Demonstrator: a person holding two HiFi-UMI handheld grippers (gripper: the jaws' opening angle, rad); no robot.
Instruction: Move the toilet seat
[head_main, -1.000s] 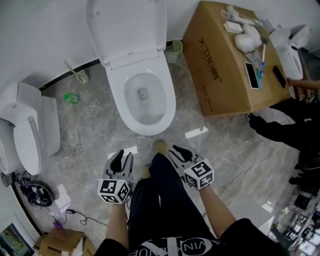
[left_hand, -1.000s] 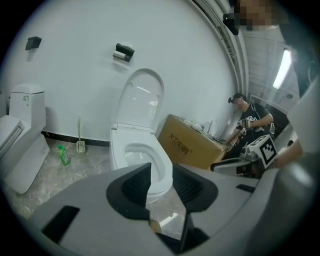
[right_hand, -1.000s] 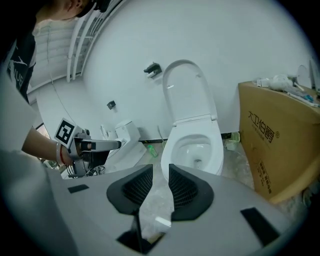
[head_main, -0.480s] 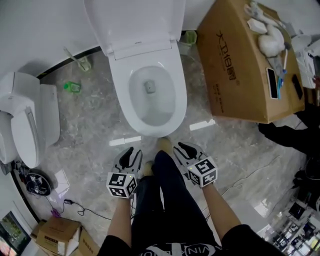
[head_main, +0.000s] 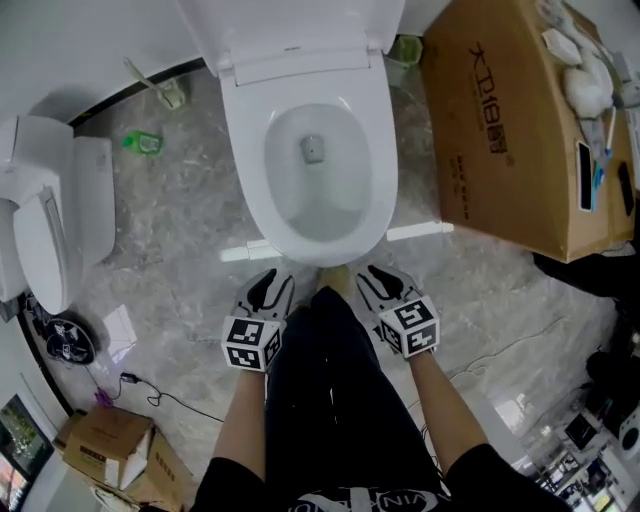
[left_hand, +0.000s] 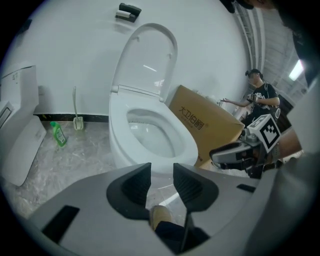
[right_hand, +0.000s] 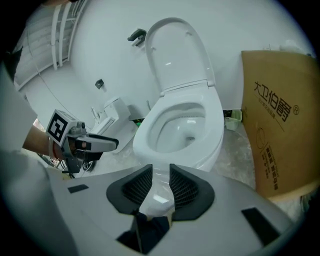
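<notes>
A white toilet stands ahead of me, its seat and lid raised together against the wall. The open bowl shows below the upright lid. My left gripper hangs low in front of the bowl's left front edge; its jaws have just been opening and nothing is between them. My right gripper hangs at the right front edge, slightly open, with only floor in the gap. Neither touches the toilet.
A large cardboard box with small items on top stands right of the toilet. A second toilet is at the left, with a green bottle and a brush near the wall. A person stands behind the box.
Both grippers have sunk and come closer to the front of the bowl. The toilet now fills more of the head view.
</notes>
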